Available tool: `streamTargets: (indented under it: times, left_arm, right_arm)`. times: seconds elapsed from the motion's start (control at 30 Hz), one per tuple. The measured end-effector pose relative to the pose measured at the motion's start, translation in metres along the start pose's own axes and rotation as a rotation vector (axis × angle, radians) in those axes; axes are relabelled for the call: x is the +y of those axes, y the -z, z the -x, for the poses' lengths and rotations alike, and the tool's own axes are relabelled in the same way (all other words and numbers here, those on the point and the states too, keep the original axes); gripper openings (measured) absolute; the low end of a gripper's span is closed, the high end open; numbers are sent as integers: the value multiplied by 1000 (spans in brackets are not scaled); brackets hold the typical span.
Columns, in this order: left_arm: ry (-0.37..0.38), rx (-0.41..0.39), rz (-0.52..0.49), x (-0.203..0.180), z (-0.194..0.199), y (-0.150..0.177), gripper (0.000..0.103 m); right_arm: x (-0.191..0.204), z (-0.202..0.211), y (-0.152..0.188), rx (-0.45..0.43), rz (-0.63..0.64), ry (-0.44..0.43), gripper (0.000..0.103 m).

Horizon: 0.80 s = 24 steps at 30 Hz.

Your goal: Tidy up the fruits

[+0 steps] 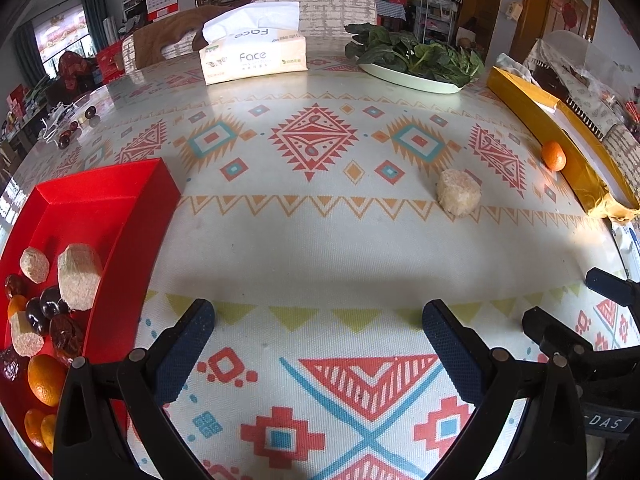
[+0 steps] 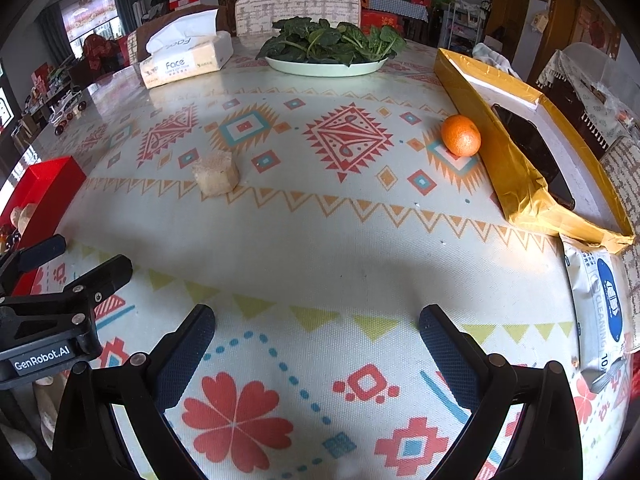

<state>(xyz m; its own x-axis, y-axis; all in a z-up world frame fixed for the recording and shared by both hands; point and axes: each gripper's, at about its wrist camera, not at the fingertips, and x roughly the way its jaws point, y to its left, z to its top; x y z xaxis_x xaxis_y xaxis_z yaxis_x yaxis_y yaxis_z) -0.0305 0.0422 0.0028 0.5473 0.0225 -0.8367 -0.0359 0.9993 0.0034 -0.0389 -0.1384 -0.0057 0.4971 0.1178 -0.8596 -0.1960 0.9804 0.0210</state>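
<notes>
A red tray (image 1: pixel 120 196) at the table's left holds several fruits: pale sugarcane chunks (image 1: pixel 79 276), dark dates (image 1: pixel 64 334) and oranges (image 1: pixel 46 378). Its corner shows in the right wrist view (image 2: pixel 48 178). One sugarcane chunk (image 1: pixel 459 192) (image 2: pixel 216 174) lies loose on the patterned tablecloth. A loose orange (image 1: pixel 554 155) (image 2: pixel 461 135) rests against a yellow box. My left gripper (image 1: pixel 318 328) is open and empty, low over the cloth beside the tray. My right gripper (image 2: pixel 316 328) is open and empty, just to its right; the orange is far ahead.
A long yellow box (image 2: pixel 516 160) runs along the right edge. A tissue box (image 1: pixel 254 58), a plate of greens (image 2: pixel 332 66), a wipes pack (image 2: pixel 600 312) and a few dark fruits at far left (image 1: pixel 66 136) sit on the table.
</notes>
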Motion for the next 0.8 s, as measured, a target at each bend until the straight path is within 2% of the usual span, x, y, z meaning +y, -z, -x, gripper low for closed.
streamTargets:
  times: [0.23,0.3,0.37,0.43,0.53,0.7,0.8]
  left_arm:
    - [12,-1,5,-1,4,5,103]
    - [44,-16,23,1,13,12,97]
    - [94,-54,37,4,29,18,96]
    - [112,-115,33,7,50,23,96]
    - [126,-203,39,14,81,29,96]
    - [196,-236,87,29,107,41,96]
    - [237,-255,102,36,113,45,96]
  right_arm:
    - [3,1,3,-21,13,5,103]
    - [2,1,2,-18,13,0,103]
    - [1,2,3,-21,11,-4,102]
    - [-3,9,4,-45,-2,-47,89]
    - [-20,28,0,-100,-71,-116,80]
    - [-54,59,-28,-208,-187,-214,76]
    - [-69,60,-51,-219,-233,-269,76]
